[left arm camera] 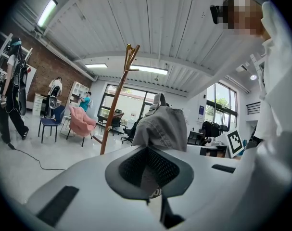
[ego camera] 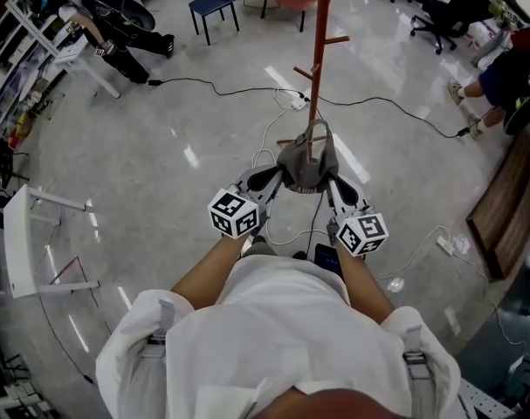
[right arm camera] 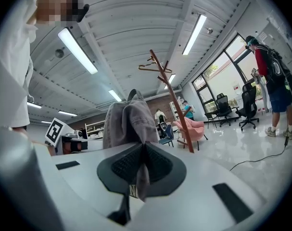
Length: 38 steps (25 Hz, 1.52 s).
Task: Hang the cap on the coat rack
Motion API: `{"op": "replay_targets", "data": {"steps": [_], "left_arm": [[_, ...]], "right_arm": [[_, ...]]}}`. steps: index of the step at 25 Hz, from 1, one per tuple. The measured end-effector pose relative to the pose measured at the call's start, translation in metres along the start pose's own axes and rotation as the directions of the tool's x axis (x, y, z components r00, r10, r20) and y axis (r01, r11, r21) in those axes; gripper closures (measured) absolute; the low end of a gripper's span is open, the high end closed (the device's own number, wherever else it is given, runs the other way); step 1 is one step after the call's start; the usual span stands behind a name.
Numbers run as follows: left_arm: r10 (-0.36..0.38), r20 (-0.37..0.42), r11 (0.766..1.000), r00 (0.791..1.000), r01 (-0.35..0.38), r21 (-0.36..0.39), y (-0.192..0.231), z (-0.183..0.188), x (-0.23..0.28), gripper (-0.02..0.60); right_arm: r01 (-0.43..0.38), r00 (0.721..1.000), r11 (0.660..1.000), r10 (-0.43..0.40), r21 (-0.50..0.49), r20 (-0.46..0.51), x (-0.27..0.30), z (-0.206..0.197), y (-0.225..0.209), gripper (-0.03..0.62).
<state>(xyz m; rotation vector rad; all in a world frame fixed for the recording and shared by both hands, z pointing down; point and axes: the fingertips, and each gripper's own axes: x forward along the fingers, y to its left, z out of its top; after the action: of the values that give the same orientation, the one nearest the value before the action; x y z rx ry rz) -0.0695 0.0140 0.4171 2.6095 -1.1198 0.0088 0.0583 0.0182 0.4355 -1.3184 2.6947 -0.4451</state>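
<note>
A person seen from above holds a grey cap [ego camera: 306, 166] stretched between two claws. The left claw [ego camera: 266, 180] is closed on the cap's left edge, and the right claw [ego camera: 333, 188] is closed on its right edge. The red-brown coat rack [ego camera: 318, 51] stands straight ahead, its pole in line with the cap's middle and about equally near both claws. Its pegs [ego camera: 335, 39] appear higher and farther on, so the cap likely needs lifting forward
</note>
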Motion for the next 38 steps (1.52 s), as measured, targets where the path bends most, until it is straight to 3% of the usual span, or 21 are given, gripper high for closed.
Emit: {"op": "replay_targets", "data": {"steps": [13, 25, 34, 38], "left_arm": [[0.035, 0.022, 0.999, 0.999, -0.035, -0.025, 0.012, -0.011, 0.001, 0.566], [0.022, 0.021, 0.998, 1.0, -0.021, -0.051, 0.033, -0.02, 0.037, 0.566], [0.025, 0.009, 0.998, 1.0, -0.024, -0.053, 0.059, -0.033, 0.049, 0.566], [0.028, 0.008, 0.998, 1.0, -0.028, -0.063, 0.085, -0.019, 0.071, 0.566]], "right_arm": [[-0.005, 1.0, 1.0, 0.005, 0.002, -0.025, 0.002, -0.012, -0.003, 0.568], [0.017, 0.999, 1.0, -0.017, 0.011, -0.042, 0.023, -0.018, -0.038, 0.568], [0.016, 0.999, 1.0, -0.015, 0.025, -0.048, 0.047, -0.036, -0.051, 0.568], [0.016, 0.998, 1.0, -0.014, 0.027, -0.057, 0.078, -0.025, -0.068, 0.568]]}}
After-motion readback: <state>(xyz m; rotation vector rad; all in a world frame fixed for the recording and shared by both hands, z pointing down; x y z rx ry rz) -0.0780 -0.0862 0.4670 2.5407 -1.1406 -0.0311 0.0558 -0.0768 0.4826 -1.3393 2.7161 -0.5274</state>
